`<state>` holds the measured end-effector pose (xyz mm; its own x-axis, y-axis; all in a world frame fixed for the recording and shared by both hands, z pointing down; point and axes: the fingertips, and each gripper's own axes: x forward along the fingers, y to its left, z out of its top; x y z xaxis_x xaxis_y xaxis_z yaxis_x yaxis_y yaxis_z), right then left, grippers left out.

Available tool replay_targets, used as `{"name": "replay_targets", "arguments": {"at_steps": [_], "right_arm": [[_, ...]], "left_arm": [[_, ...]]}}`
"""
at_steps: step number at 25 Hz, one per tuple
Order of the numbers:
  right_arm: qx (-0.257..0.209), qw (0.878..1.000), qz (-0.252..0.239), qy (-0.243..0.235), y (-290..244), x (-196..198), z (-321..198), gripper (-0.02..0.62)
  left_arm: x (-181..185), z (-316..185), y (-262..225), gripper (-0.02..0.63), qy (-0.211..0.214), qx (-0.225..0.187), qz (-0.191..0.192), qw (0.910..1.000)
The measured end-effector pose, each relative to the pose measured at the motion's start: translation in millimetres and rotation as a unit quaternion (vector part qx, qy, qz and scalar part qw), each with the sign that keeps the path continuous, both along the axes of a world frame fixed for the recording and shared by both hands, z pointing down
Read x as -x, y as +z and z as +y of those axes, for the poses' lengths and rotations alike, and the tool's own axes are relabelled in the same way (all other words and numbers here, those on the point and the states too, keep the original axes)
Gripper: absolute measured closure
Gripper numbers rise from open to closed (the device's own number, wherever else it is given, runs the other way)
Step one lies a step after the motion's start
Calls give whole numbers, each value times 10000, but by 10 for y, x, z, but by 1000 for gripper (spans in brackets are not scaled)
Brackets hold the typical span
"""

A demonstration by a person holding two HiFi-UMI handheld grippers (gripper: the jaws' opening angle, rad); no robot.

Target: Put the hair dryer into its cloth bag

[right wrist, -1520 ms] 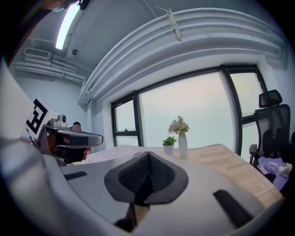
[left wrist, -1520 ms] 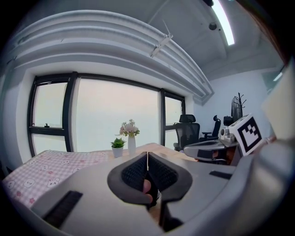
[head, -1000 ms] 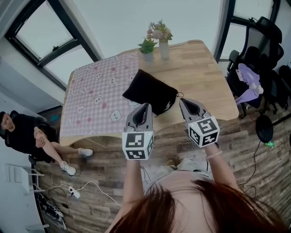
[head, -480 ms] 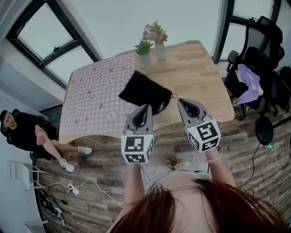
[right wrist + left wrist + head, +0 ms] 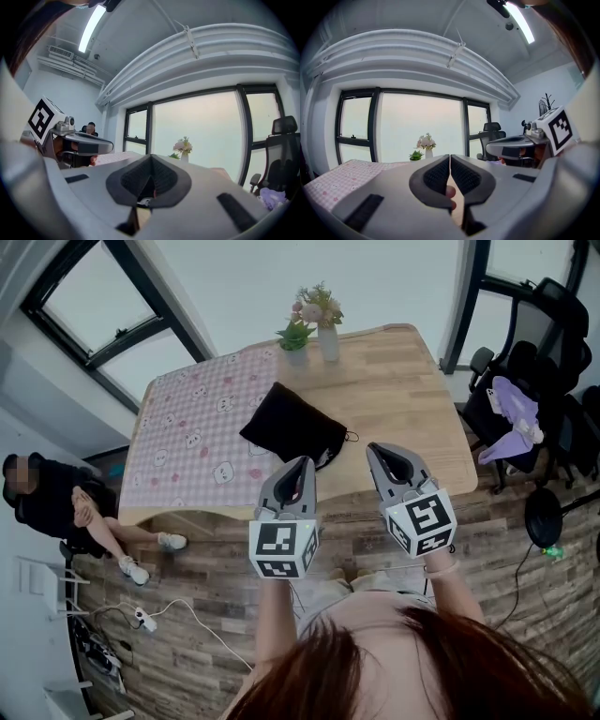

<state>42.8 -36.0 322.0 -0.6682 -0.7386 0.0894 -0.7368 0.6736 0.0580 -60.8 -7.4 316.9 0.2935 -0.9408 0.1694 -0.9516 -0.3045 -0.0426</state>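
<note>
A black cloth bag point(image 5: 292, 426) lies bulging on the wooden table point(image 5: 403, 390), its drawstring end toward the near edge. No hair dryer shows outside it. My left gripper point(image 5: 303, 465) and right gripper point(image 5: 377, 452) hover side by side just short of the table's near edge, in front of the bag and apart from it. Both are shut with nothing between the jaws, as the left gripper view point(image 5: 450, 157) and right gripper view point(image 5: 151, 157) show. Both point level toward the window.
A pink checked cloth point(image 5: 192, 432) covers the table's left half. A small plant point(image 5: 294, 337) and a flower vase point(image 5: 326, 320) stand at the far edge. A seated person point(image 5: 58, 512) is at the left; office chairs point(image 5: 525, 381) at the right. Cables lie on the floor.
Both grippers have drawn back from the table toward me and risen a little, so the bag lies farther from them. Both stay shut.
</note>
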Motion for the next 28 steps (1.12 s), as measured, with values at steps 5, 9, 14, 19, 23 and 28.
{"name": "replay_targets", "arguments": {"at_steps": [5, 9, 14, 19, 23, 28], "right_arm": [[-50, 10000, 5, 2, -2, -88, -9, 595], [-76, 10000, 12, 29, -13, -108, -16, 595], [-139, 9999, 27, 26, -47, -88, -3, 595], [-197, 9998, 25, 53, -66, -35, 8, 595], [-189, 9998, -5, 98, -62, -2, -17, 595], [-186, 9997, 46, 141, -26, 44, -64, 595]], "left_arm": [[-94, 5, -23, 592, -8, -9, 2, 10000], [-109, 18, -58, 592, 16, -23, 1, 10000], [-122, 21, -83, 592, 93, -24, -12, 10000], [-83, 20, -87, 591, 161, 6, -16, 9999], [-45, 20, -85, 591, 202, 13, 13, 9998], [-10, -12, -76, 591, 256, -5, 55, 9997]]}}
